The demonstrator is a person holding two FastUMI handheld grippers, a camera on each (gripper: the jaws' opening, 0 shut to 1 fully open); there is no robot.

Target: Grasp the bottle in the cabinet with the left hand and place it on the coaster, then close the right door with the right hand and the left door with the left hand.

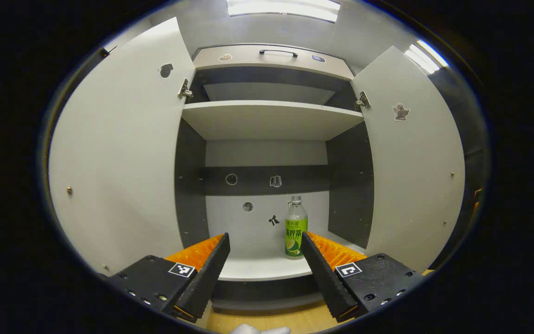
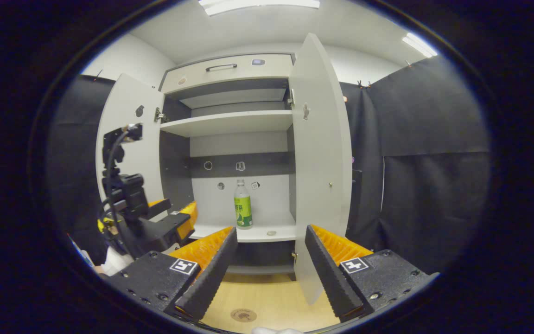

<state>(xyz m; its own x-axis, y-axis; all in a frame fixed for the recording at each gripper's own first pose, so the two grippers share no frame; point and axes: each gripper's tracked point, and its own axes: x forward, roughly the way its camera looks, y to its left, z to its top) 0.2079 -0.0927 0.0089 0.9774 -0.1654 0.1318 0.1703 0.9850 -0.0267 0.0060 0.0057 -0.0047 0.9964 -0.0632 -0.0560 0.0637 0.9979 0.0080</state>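
Observation:
A clear bottle (image 1: pixel 296 227) with a green label stands upright on the cabinet's bottom shelf (image 1: pixel 257 269), right of centre. My left gripper (image 1: pixel 264 236) is open in front of the shelf, short of the bottle, whose base shows just beside the right fingertip. In the right gripper view the bottle (image 2: pixel 243 206) stands deep in the cabinet and the left gripper (image 2: pixel 174 213) reaches in from the left. My right gripper (image 2: pixel 270 229) is open and holds nothing, farther back. A round brown coaster (image 2: pixel 243 315) lies on the wooden surface (image 2: pixel 271 292) below it.
Both doors stand wide open: the left door (image 1: pixel 118 153) and the right door (image 1: pixel 410 167), whose edge (image 2: pixel 322 162) rises just right of my right gripper. An upper shelf (image 1: pixel 267 118) and a drawer with a handle (image 1: pixel 278 52) sit above. Black cloth (image 2: pixel 424 162) hangs at right.

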